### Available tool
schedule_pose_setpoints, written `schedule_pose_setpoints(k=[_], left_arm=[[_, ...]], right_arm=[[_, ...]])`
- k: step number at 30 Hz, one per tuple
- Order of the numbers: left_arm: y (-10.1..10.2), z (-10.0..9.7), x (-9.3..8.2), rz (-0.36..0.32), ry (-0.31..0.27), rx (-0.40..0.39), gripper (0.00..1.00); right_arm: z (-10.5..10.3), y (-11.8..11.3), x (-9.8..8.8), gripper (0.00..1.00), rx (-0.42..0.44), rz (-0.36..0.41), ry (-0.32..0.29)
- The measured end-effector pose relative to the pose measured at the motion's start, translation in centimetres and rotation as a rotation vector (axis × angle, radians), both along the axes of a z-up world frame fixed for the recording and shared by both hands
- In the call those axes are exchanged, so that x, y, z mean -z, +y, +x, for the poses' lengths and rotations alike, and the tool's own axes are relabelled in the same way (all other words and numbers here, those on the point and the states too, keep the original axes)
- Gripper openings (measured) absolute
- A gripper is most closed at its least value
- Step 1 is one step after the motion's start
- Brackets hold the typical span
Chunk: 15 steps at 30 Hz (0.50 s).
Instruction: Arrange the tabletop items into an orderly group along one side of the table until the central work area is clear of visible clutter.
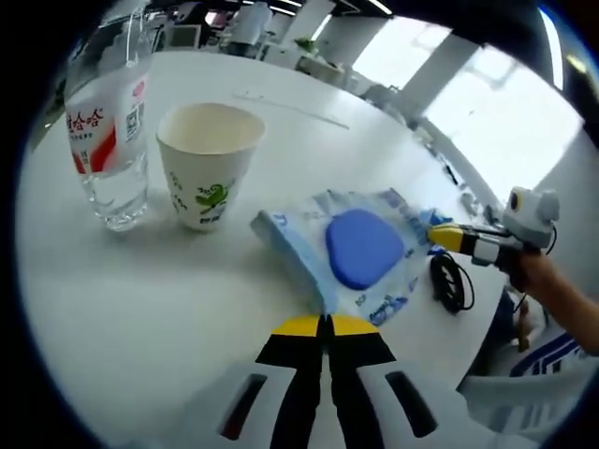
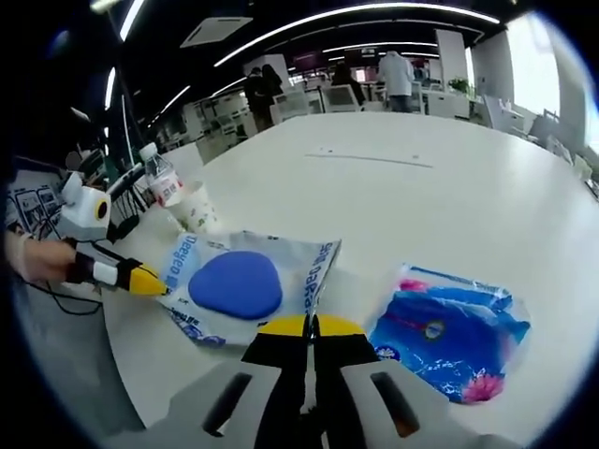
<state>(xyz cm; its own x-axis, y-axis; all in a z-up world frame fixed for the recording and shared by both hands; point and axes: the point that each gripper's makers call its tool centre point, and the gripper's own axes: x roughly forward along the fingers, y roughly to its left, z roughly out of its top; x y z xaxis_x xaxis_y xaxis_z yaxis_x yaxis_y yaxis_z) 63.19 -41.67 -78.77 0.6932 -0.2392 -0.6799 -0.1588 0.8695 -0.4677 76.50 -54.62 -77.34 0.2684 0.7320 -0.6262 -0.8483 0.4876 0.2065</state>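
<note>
From the left gripper view, my left gripper (image 1: 324, 325) has its yellow-tipped jaws pressed together, and their tips meet the near edge of the wipes pack (image 1: 351, 248) at 12 o'clock from the tips. I cannot tell for sure whether they pinch the wrapper or merely touch it. The pack lies flat on the white table (image 1: 140, 318), its oval blue lid facing up. At 10 o'clock from the pack stands a paper cup (image 1: 209, 164), upright and open, with a green print on its side. Just beside the cup, at 9 o'clock from it, stands a clear bottle (image 1: 108, 131) with a red and white label. The right gripper (image 1: 449, 237) comes in at 3 o'clock, its yellow tip at the far edge of the pack, a hand (image 1: 543, 276) behind it. A black cable (image 1: 451, 281) lies looped at the table edge just under that gripper.

In the right gripper view, my right gripper (image 2: 309, 327) is likewise clenched, its tips at the near edge of the pack (image 2: 245, 285). At 3 o'clock from the tips lies a blue tissue packet (image 2: 449, 332), flat, near the pack but apart from it. The left gripper (image 2: 140, 279) touches the pack's edge at 9 o'clock. The cup (image 2: 198, 211) and bottle (image 2: 161, 182) stand at 11 o'clock beyond the pack. People stand far back in the room.
</note>
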Motion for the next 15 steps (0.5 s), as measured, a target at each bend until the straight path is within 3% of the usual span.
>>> schedule_pose_setpoints(k=[15], left_arm=[[1.1, 2.7, -1.0, 0.017, -0.026, 0.032, 0.0]], right_arm=[[0.3, -0.7, -0.7, 0.0, 0.042, 0.005, -0.034]])
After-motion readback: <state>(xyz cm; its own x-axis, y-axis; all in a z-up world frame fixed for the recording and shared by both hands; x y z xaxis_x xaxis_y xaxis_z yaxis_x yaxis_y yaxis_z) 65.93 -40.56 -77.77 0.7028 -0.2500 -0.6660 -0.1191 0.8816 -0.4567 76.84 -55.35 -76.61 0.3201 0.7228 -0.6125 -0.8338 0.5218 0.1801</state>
